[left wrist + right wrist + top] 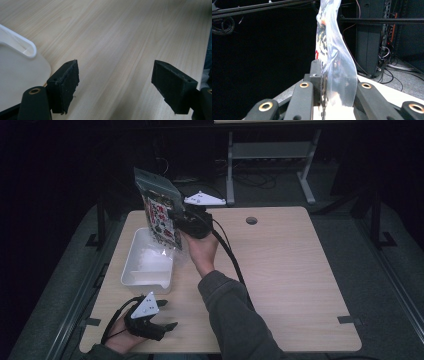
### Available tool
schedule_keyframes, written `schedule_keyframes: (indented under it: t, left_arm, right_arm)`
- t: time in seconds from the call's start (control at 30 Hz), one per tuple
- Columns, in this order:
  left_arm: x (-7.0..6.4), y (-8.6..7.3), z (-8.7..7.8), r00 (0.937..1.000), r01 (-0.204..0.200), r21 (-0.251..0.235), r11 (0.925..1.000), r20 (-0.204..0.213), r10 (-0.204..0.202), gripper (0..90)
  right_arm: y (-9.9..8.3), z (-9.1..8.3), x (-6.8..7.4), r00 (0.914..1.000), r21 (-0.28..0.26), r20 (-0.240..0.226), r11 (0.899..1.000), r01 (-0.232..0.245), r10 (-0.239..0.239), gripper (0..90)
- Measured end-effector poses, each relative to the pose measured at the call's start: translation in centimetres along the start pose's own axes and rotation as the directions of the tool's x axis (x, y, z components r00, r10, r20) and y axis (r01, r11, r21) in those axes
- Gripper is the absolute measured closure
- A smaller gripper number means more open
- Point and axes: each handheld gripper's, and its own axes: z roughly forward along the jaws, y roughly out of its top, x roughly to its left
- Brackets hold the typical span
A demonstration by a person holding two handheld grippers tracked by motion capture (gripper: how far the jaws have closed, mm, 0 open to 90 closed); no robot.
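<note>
Right gripper: raised above table, jaws clamped on clear printed plastic bag, pinched edge-on between pads; bag upright, extending above and below jaws, lower end over white plastic tray.
Left gripper: low at table's near edge, jaws spread wide, bare wood between; tray corner just beyond left pad.
</note>
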Motion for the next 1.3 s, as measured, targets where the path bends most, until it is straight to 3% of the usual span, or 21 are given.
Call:
schedule_keyframes:
  t: [0.37, 0.67, 1.07, 1.3]
  left_arm:
    - [0.5, -0.3, -0.2, 0.9999, 0.012, 0.002, 0.9999, 0.008, -0.012, 21.3]
    - [0.7, -0.3, -0.3, 0.9999, 0.007, 0.001, 1.0000, 0.010, -0.007, 21.1]
    - [0.7, -0.4, -0.1, 0.9997, 0.000, 0.011, 0.9999, 0.025, -0.001, 20.6]
    - [0.7, -0.4, -0.1, 0.9998, -0.002, 0.010, 0.9999, 0.021, 0.002, 20.6]
  right_arm:
    - [-0.8, 3.2, 0.9, 0.9992, -0.001, 0.033, 1.000, -0.023, 0.023, 75.3]
    - [-2.2, 5.3, 1.6, 0.9968, 0.020, 0.080, 1.000, 0.000, -0.002, 75.3]
    - [-3.9, 7.1, 2.3, 0.9917, 0.029, 0.124, 0.999, -0.038, 0.034, 75.3]
    - [-5.0, 7.8, 2.8, 0.9865, 0.047, 0.163, 0.999, -0.026, 0.018, 75.2]
